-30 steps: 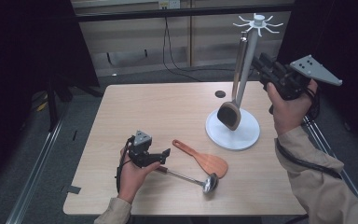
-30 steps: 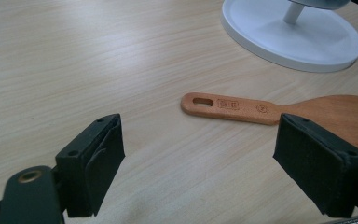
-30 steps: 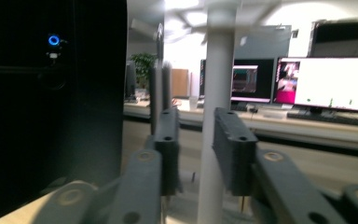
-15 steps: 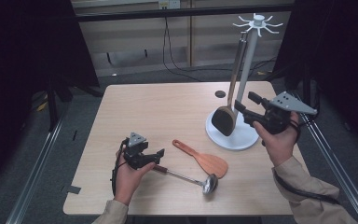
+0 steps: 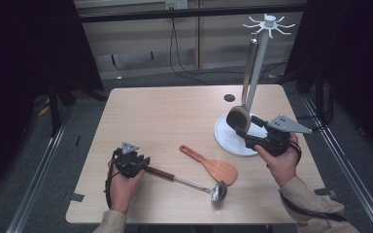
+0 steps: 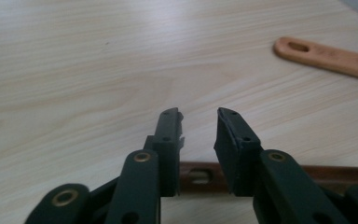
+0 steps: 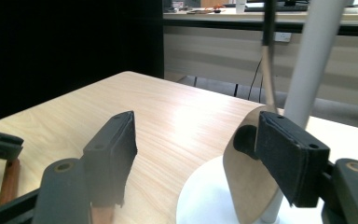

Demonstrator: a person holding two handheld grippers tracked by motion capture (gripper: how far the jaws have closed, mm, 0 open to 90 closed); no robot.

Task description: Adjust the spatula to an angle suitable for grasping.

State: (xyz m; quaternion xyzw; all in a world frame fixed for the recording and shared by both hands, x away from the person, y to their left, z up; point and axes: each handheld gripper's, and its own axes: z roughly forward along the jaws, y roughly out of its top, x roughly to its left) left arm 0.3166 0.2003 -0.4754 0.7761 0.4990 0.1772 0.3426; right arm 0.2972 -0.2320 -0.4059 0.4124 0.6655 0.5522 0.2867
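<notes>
So the right gripper (image 5: 246,135) has dropped a lot in the last sec. It was up high beside the rack pole, now it's down low at the white base (image 5: 223,141) of the utensil rack (image 5: 257,73), jaws spread wide w/ nothing in them. The dark hanging spoon (image 5: 238,118) it was next to is left dangling off the top hooks, bowl just above the base plate. In the right gripper view the spoon bowl (image 7: 247,177) sits right behind the right-hand jaw, prob not touching, but hard to be sure from that angle.

My read: one utensil is hung, and that hand is coming back for the next.

Left gripper (image 5: 144,165) hasn't budged, parked at the handle end of the metal ladle (image 5: 194,183) w/ the brown grip. The left gripper view has its jaws parted w/ a small gap, the brown handle (image 6: 200,177) lying under and behind them, so not clamped on it yet afaict.

The orange wooden spatula (image 5: 211,162) lies flat mid-table btw the two hands, untouched.

Labels or brands: none I can read anywhere. There's a small dark round hole (image 5: 229,97) in the tabletop (image 5: 165,116), no writing.
</notes>
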